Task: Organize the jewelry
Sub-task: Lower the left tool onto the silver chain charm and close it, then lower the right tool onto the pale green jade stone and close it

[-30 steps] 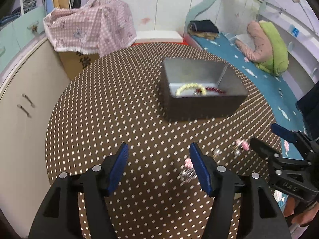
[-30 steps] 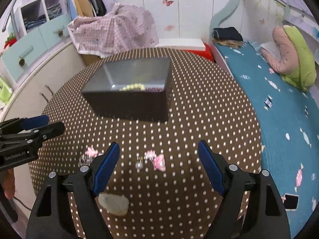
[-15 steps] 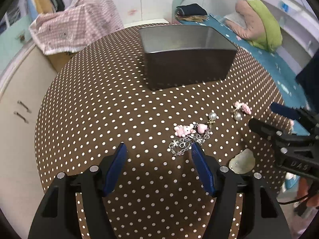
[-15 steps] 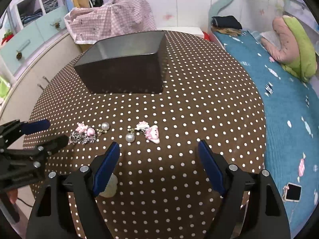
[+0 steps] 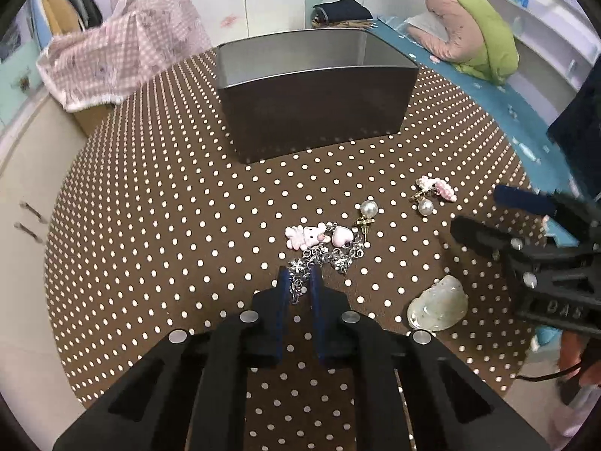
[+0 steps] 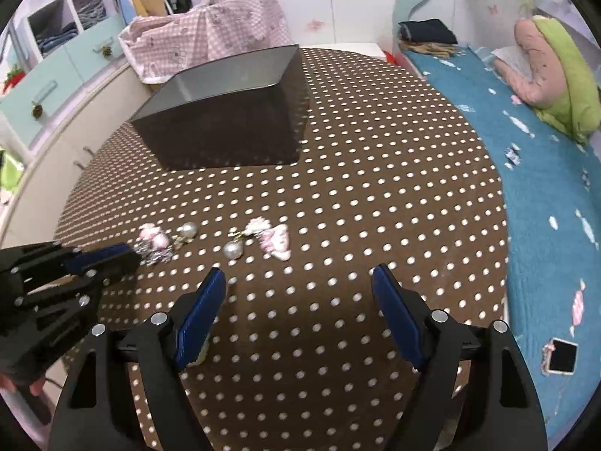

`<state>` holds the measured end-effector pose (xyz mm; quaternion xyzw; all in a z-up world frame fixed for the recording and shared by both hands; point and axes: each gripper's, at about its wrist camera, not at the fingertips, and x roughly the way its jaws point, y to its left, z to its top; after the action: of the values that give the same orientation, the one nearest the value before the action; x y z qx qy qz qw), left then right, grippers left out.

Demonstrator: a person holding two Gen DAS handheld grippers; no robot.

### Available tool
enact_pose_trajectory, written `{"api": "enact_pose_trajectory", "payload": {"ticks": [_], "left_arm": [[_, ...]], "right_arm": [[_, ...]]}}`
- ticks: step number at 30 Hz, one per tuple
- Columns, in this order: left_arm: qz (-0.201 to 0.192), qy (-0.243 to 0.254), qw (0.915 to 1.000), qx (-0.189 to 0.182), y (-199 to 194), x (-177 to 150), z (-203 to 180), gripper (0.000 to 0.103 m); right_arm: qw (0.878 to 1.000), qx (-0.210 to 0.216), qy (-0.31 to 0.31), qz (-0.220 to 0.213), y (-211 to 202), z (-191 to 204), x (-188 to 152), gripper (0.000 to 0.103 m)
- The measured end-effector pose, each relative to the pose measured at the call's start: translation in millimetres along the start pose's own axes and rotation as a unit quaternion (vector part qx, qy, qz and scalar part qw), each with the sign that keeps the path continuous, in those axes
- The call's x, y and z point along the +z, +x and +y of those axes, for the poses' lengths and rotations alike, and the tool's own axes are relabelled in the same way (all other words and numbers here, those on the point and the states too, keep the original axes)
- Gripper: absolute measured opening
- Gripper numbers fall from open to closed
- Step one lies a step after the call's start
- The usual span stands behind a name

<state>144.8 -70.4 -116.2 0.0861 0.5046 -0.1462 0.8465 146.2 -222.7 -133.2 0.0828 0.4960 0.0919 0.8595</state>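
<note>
Since earlier: left gripper has dropped toward the worktop, and its fingers have just been closing with the near end of the chain between them.
Left view, grip: fingers nearly together, clenched on the chain's near loops; whether the pads truly bite is hard to tell.
Left view, chain: lies on the worktop, running from the fingers up and right to its pink charms; its long axis crosses the fingers at a slant.
Left view, rest: two pearl earrings lie further right, a shell nearer; the box stands beyond, well apart.
Right view, grip: right gripper is released, fingers wide, nothing between them.
Right view, nearness: earrings lie just ahead of it; the left gripper is the nearer one to the chain.
</note>
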Motion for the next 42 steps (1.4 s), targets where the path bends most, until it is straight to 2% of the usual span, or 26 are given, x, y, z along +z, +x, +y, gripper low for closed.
{"api": "enact_pose_trajectory", "payload": {"ticks": [1,7,13,15,16,18,21,22,23,24,25,28,29,30,32,34,35,39,42], "left_arm": [[-0.002,-0.007,0.9999,-0.007,-4,1,6,0.000],[-0.016,-0.034,0.9991,-0.020,-23,-3,27,0.000],[-0.029,-0.033,0.9984,-0.034,-39,-10,35,0.001],[-0.025,-0.030,0.9988,-0.031,-34,-11,34,0.007],[-0.019,-0.029,0.9990,-0.029,-30,-12,32,0.025],[-0.014,-0.024,0.9991,-0.031,-20,-9,29,0.045],[-0.006,-0.012,0.9994,-0.031,-4,-4,26,0.046],[-0.025,0.001,0.9994,-0.023,-2,-3,22,0.044],[-0.033,0.016,0.9993,-0.001,0,-3,18,0.036],[-0.032,0.018,0.9993,-0.002,-1,-2,17,0.020],[-0.027,0.011,0.9996,-0.006,-2,-1,18,0.012],[-0.015,-0.011,0.9995,-0.026,-3,3,28,0.010],[-0.017,-0.016,0.9993,-0.028,-5,3,32,0.008],[-0.019,-0.019,0.9991,-0.034,-7,2,38,0.001],[-0.021,-0.029,0.9984,-0.044,-13,1,44,0.000],[-0.024,-0.032,0.9981,-0.046,-18,-2,48,0.000],[-0.026,-0.033,0.9981,-0.044,-21,-4,49,0.000],[-0.038,-0.039,0.9970,-0.056,-31,-11,58,0.000],[-0.043,-0.031,0.9979,-0.037,-27,-10,47,0.002]], "right_arm": [[1.000,0.006,0.001,0.000,-2,-1,-2,0.078],[1.000,0.022,-0.014,-0.001,-14,14,-18,0.078],[0.999,0.034,-0.038,0.012,-14,41,-31,0.078],[0.999,0.033,-0.038,0.016,-12,45,-34,0.078],[0.999,0.031,-0.039,0.015,-13,46,-35,0.078],[0.999,0.027,-0.038,0.015,-13,48,-37,0.078],[0.999,0.022,-0.038,0.016,-14,51,-39,0.078],[0.999,0.019,-0.039,0.015,-14,52,-39,0.078],[0.999,0.016,-0.040,0.015,-13,53,-39,0.078],[0.999,0.013,-0.042,0.014,-13,53,-40,0.078],[0.999,0.008,-0.046,0.015,-12,57,-40,0.078],[0.998,0.002,-0.060,0.010,-9,64,-40,0.078],[0.998,0.004,-0.065,0.009,-8,66,-40,0.078],[0.997,0.008,-0.077,0.004,-7,71,-41,0.078],[0.994,0.010,-0.110,-0.010,-4,79,-46,0.077],[0.992,-0.010,-0.127,-0.022,-4,86,-48,0.065],[0.991,0.001,-0.129,-0.025,-5,87,-48,0.045],[0.992,0.012,-0.122,-0.024,-7,85,-46,0.043],[0.992,0.002,-0.124,-0.021,-8,87,-46,0.043]]}}
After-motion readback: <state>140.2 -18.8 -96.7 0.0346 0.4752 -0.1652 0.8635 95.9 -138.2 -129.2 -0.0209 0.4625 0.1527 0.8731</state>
